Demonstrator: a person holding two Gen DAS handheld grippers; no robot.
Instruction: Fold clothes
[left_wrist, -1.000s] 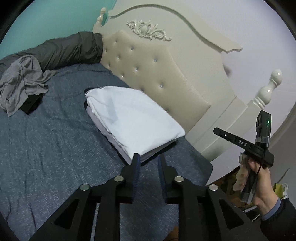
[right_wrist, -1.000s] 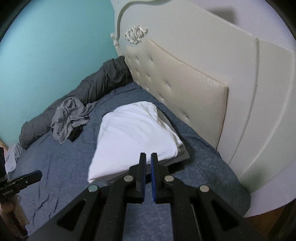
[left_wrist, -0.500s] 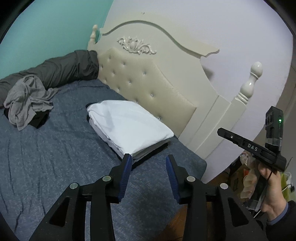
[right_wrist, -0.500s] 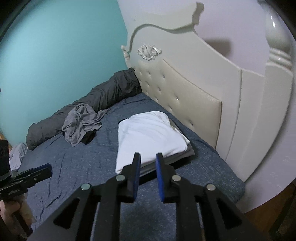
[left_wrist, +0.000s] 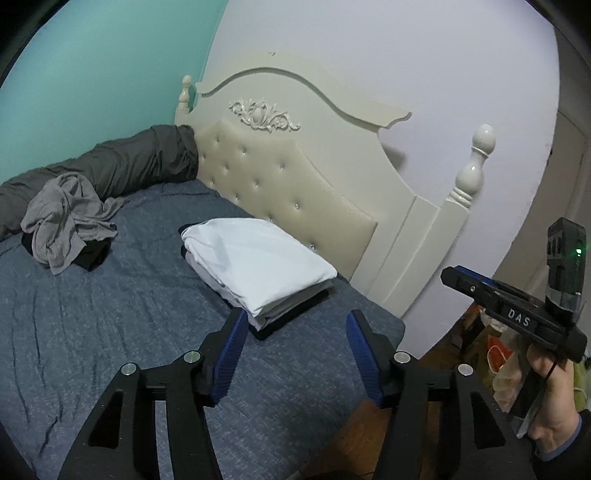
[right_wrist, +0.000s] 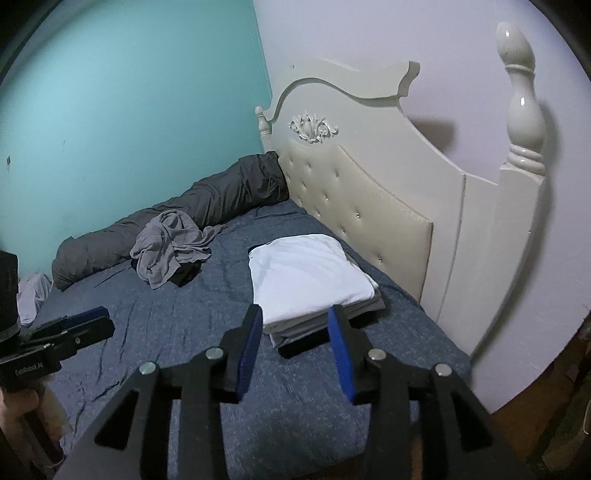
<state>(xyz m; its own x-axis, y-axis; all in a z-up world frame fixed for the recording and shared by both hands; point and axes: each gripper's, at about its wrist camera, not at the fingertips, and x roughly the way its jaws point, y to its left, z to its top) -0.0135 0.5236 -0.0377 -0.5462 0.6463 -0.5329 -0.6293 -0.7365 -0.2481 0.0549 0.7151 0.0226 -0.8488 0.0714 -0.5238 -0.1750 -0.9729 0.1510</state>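
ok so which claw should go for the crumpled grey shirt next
Left, probably. Both claws are open and empty, held back from the bed. The left claw sits on the same side as the grey shirt; the right claw faces the folded stack.

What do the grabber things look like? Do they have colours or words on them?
Both are black plastic. The left gripper and the right gripper each have two fingers with blue pads and round silver bolts. From the side, one handle reads "DAS" beside a small green light, and the other reads "GenRobot.AI". The person's hand wears a dark sleeve with a blue cuff.
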